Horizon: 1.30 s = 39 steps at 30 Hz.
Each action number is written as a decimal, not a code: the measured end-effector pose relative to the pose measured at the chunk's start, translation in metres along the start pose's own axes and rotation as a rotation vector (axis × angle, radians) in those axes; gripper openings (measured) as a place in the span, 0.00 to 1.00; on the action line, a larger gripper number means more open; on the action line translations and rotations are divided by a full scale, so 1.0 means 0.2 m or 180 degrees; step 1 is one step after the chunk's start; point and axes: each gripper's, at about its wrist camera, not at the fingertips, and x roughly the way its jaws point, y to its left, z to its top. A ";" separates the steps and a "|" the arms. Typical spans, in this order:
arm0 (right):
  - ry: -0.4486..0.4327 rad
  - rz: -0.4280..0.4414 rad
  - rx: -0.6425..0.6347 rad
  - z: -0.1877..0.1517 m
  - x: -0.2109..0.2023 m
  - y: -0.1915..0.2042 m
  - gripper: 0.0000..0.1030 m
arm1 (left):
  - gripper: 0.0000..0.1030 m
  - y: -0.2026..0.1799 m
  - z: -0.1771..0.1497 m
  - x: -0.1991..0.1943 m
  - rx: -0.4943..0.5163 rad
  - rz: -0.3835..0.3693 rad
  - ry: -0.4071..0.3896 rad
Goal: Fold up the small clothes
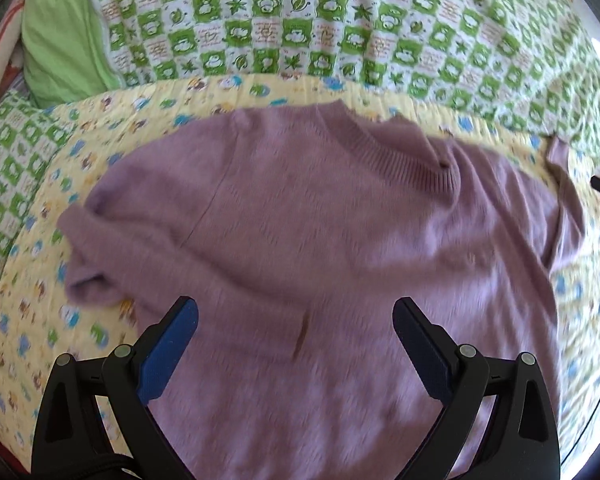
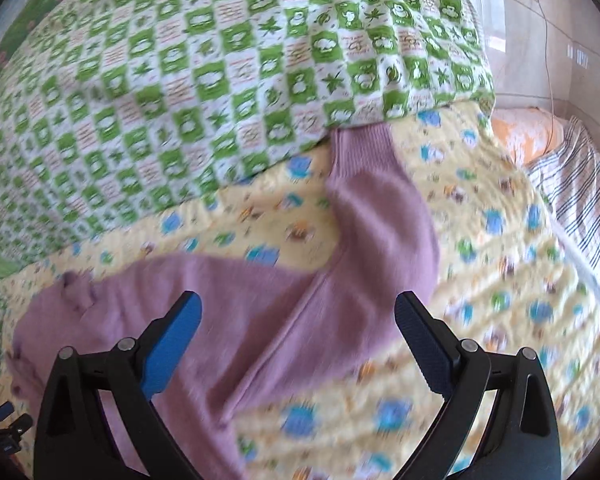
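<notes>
Flat across the middle of the left wrist view lies a mauve knitted sweater (image 1: pixel 320 224), spread on a yellow quilt with small cartoon prints (image 1: pixel 32 312); its ribbed collar (image 1: pixel 396 152) sits toward the upper centre of the frame, one sleeve is bunched at the left edge of the garment, and the other trails off to the upper right. Behind the yellow quilt, filling the top of the frame, is a green-and-white checked blanket (image 1: pixel 300 24), with a plain green pillow (image 1: pixel 60 40) in the upper left. The left gripper (image 1: pixel 296 312) hangs over the lower part of the sweater with its blue-padded fingers spread wide and nothing between them. In the right wrist view the right gripper (image 2: pixel 298 312) is likewise spread wide and empty, over the spot where the sweater's sleeve (image 2: pixel 380 216) meets the body; that sleeve runs up toward the upper centre of the frame, its ribbed cuff touching the edge of the checked blanket. A striped sheet (image 2: pixel 580 200) shows at the right edge. Both views are blurred, so whether the fingers touch the knit cannot be told.
</notes>
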 end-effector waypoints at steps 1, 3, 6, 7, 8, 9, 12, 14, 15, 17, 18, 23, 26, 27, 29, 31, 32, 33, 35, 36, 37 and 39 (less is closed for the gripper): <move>-0.0004 -0.0020 -0.0037 0.04 0.05 0.00 0.94 | 0.95 0.00 0.03 0.02 -0.0014 -0.0019 0.0006; 0.0008 -0.0108 -0.0130 0.12 0.15 -0.02 0.94 | 0.95 -0.02 0.09 0.08 -0.0029 -0.0052 0.0036; 0.0102 -0.0214 -0.0212 0.19 0.32 -0.05 0.94 | 0.95 -0.04 0.18 0.17 -0.0049 -0.0100 0.0095; 0.0137 -0.0242 -0.0217 0.21 0.36 -0.06 0.94 | 0.95 -0.04 0.19 0.19 -0.0051 -0.0102 0.0105; 0.0168 -0.0278 -0.0231 0.22 0.41 -0.07 0.93 | 0.95 -0.04 0.21 0.22 -0.0060 -0.0116 0.0109; 0.0205 -0.0324 -0.0261 0.24 0.45 -0.09 0.92 | 0.95 -0.04 0.24 0.24 -0.0073 -0.0133 0.0119; 0.0403 -0.0403 -0.0278 0.25 0.58 -0.16 0.70 | 0.95 -0.03 0.26 0.29 -0.0090 -0.0180 0.0150; 0.0515 -0.0364 -0.0220 0.25 0.62 -0.20 0.27 | 0.95 -0.01 0.26 0.30 -0.0097 -0.0204 0.0176; 0.0528 -0.0315 -0.0143 0.25 0.61 -0.22 0.16 | 0.95 0.00 0.25 0.31 -0.0099 -0.0227 0.0201; 0.0376 -0.0142 -0.0042 0.25 0.52 -0.21 0.11 | 0.95 0.01 0.23 0.33 -0.0107 -0.0331 0.0262; 0.0227 0.0049 -0.0019 0.26 0.43 -0.16 0.11 | 0.95 0.03 0.22 0.34 -0.0119 -0.0382 0.0304; -0.0283 0.1223 -0.0175 0.24 -0.03 0.22 0.11 | 0.95 0.19 0.16 0.31 -0.0278 -0.0394 0.0366; -0.0228 0.2025 -0.0675 0.10 -0.23 0.64 0.11 | 0.95 0.31 0.12 0.26 -0.0484 -0.0506 0.0378; -0.0102 0.2185 -0.0894 0.01 -0.26 0.79 0.11 | 0.95 0.36 0.10 0.24 -0.0548 -0.0560 0.0381; 0.0327 0.2372 -0.1368 -0.21 -0.23 1.07 0.30 | 0.95 0.42 0.08 0.24 -0.0627 -0.0623 0.0416; 0.0568 0.2195 -0.1611 -0.36 -0.17 1.18 0.58 | 0.95 0.45 0.06 0.24 -0.0666 -0.0685 0.0470; 0.0653 0.2135 -0.1632 -0.42 -0.14 1.19 0.62 | 0.95 0.46 0.06 0.24 -0.0667 -0.0701 0.0474; 0.0765 0.2147 -0.1584 -0.46 -0.11 1.15 0.62 | 0.95 0.46 0.06 0.23 -0.0661 -0.0715 0.0472; 0.0958 0.2148 -0.1369 -0.51 -0.07 1.08 0.62 | 0.95 0.45 0.07 0.25 -0.0608 -0.0719 0.0496; 0.1010 0.2091 -0.1241 -0.52 -0.07 1.04 0.62 | 0.95 0.43 0.08 0.26 -0.0589 -0.0717 0.0520; 0.1026 0.2026 -0.1141 -0.52 -0.07 0.97 0.62 | 0.95 0.41 0.09 0.28 -0.0572 -0.0713 0.0549; 0.1007 0.1899 -0.0979 -0.53 -0.07 0.86 0.62 | 0.95 0.35 0.14 0.32 -0.0525 -0.0746 0.0612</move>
